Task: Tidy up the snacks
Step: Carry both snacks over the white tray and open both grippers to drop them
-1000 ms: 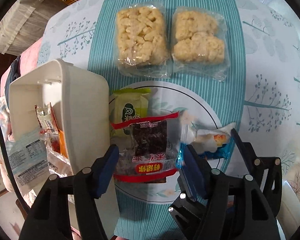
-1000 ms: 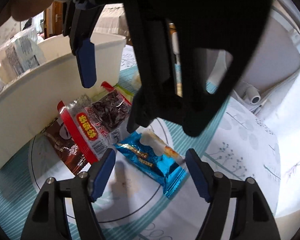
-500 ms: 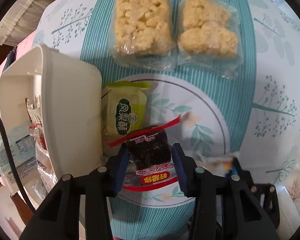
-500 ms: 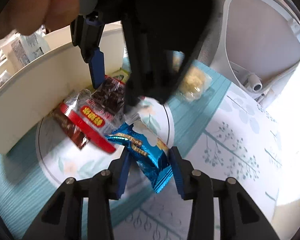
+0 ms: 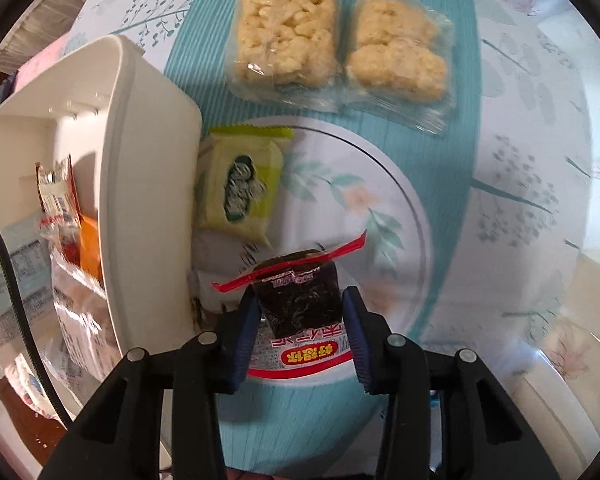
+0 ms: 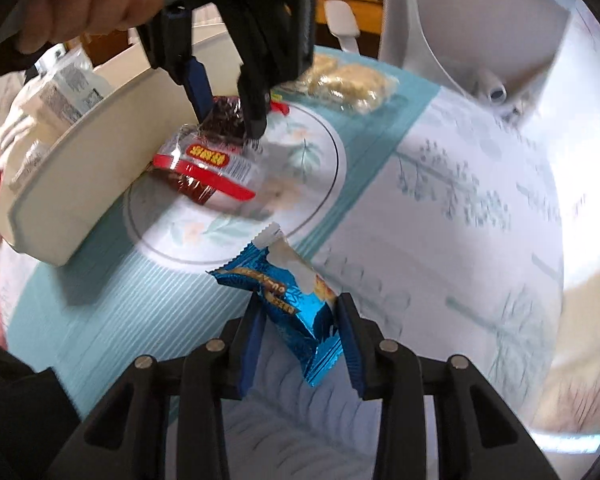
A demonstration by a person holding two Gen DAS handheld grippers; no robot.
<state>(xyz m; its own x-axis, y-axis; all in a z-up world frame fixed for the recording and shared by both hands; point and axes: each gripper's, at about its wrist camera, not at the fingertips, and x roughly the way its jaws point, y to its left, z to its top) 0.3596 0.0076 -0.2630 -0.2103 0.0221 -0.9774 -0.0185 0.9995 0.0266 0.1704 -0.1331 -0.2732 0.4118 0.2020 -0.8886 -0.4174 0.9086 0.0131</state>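
Note:
My left gripper [image 5: 300, 294] is shut on a clear packet [image 5: 306, 354] with red edges and dark contents, held just above the tablecloth's round motif, next to the white bin [image 5: 148, 184]. In the right wrist view that same left gripper [image 6: 230, 120] pinches the packet [image 6: 204, 160] beside the bin [image 6: 72, 184]. My right gripper [image 6: 300, 300] is shut on a blue foil packet [image 6: 284, 280], lifted over the striped cloth outside the round motif.
A green packet [image 5: 240, 188] lies against the bin wall. Two clear packs of pale puffed cakes [image 5: 286, 32] [image 5: 398, 56] lie farther back. A brown packet [image 6: 196, 192] lies under the held one. Several packets fill the bin. A white chair [image 6: 480, 20] stands behind the table.
Both grippers closed on their packets. The right one carried the blue packet off the round motif, away from the bin. The left one raised the red-edged packet a little.

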